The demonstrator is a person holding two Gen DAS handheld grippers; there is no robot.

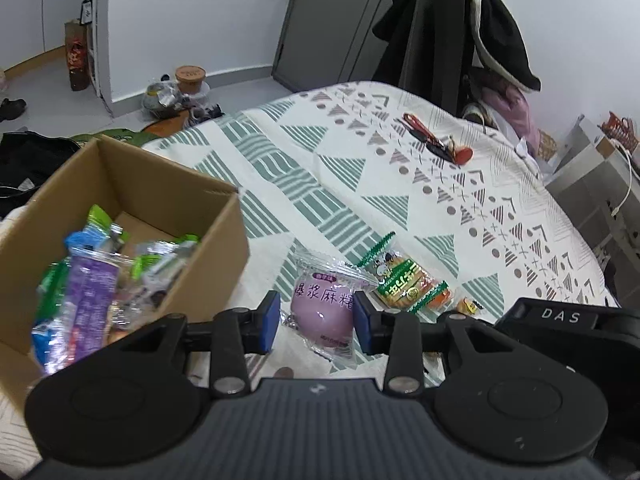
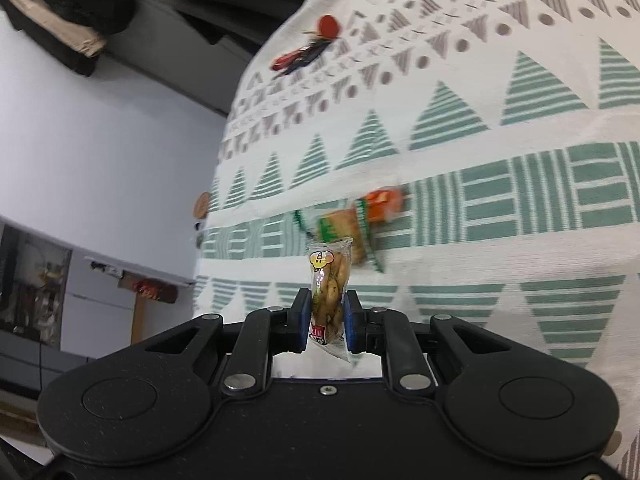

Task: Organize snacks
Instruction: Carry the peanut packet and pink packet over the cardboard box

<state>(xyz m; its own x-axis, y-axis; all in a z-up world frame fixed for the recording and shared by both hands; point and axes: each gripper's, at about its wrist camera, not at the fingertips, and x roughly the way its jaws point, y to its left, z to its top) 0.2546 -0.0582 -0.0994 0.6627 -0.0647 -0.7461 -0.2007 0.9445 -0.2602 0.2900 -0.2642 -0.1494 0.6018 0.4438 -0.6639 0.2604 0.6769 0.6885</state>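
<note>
A clear crinkly packet of pale sticks is clamped upright in the right tongs, its long axis pointing away, above the woven patterned tabletop. The left tongs are spread wide, empty, over a round purple mochi pouch just beside the cardboard box of glossy wrappers.

Matt cardboard box — glossy plastic wrappers
</note>
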